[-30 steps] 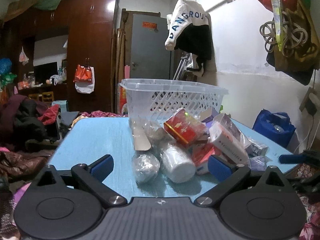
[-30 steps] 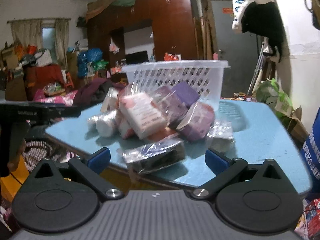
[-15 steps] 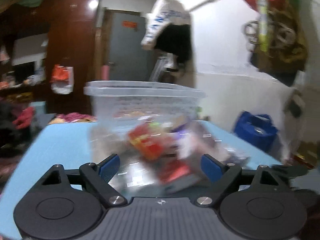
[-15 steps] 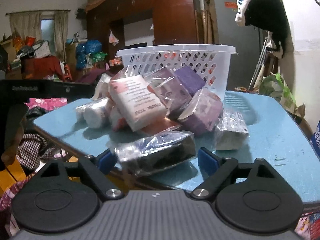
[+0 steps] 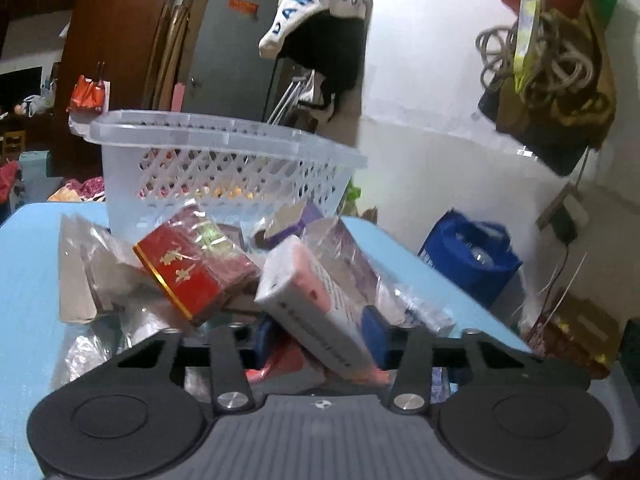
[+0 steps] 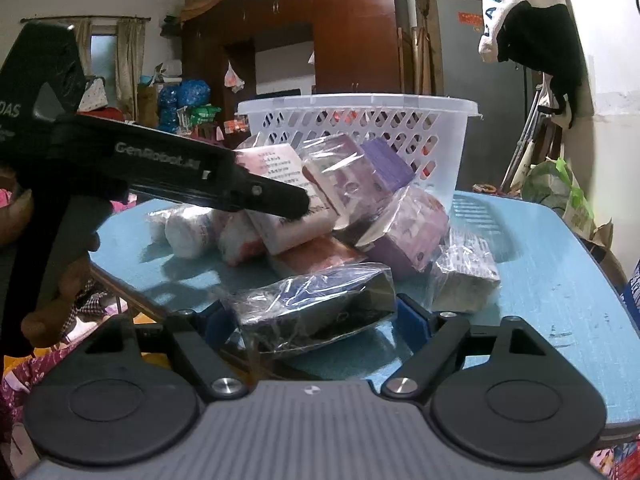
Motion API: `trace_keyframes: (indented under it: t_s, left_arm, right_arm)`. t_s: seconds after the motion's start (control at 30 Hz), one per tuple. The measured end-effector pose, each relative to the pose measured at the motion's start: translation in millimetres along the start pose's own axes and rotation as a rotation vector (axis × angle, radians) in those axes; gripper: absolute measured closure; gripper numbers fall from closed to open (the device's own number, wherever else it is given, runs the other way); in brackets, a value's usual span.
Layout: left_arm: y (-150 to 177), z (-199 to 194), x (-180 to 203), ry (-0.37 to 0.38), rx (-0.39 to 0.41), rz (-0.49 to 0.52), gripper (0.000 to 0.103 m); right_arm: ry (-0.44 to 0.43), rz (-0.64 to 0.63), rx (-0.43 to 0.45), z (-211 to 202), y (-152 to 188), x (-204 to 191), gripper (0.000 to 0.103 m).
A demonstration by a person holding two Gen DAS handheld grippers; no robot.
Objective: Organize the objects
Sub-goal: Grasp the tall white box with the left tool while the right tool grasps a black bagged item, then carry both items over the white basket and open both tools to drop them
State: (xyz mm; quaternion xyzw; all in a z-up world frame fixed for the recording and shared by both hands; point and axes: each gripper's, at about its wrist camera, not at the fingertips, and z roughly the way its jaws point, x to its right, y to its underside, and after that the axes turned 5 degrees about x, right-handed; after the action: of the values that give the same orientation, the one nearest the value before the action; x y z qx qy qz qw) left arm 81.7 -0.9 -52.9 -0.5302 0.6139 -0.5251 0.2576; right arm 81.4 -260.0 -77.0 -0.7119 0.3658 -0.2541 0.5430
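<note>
A pile of wrapped boxes lies on the blue table in front of a white lattice basket. My left gripper is shut on a white and pink box in the pile, beside a red box. In the right wrist view the left gripper reaches into the pile from the left, against that white and pink box. My right gripper is shut on a dark plastic-wrapped packet at the table's near edge. The basket stands behind the pile.
Purple boxes and a small wrapped box lie by the packet. A white roll lies at the pile's left. A blue bag stands on the floor by the wall. A wardrobe stands behind.
Both grippers moved forward into the pile and closed: the left onto the white and pink box, the right onto the dark wrapped packet.
</note>
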Motion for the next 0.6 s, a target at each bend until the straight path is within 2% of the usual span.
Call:
trace_keyframes:
  t_s: [0.07, 0.33, 0.6]
  left_arm:
    - [-4, -7, -7, 0.032, 0.017, -0.031, 0.065]
    - [-21, -17, -21, 0.062, 0.071, -0.051, 0.068]
    - [-56, -16, -43, 0.06, 0.117, -0.11, 0.072]
  right_arm:
    - [0.005, -0.001, 0.008, -3, -2, 1, 0.018]
    - [0.007, 0.028, 0.036, -16, -21, 11, 0.018]
    - [0.007, 0.009, 0.053, 6, -76, 27, 0.018]
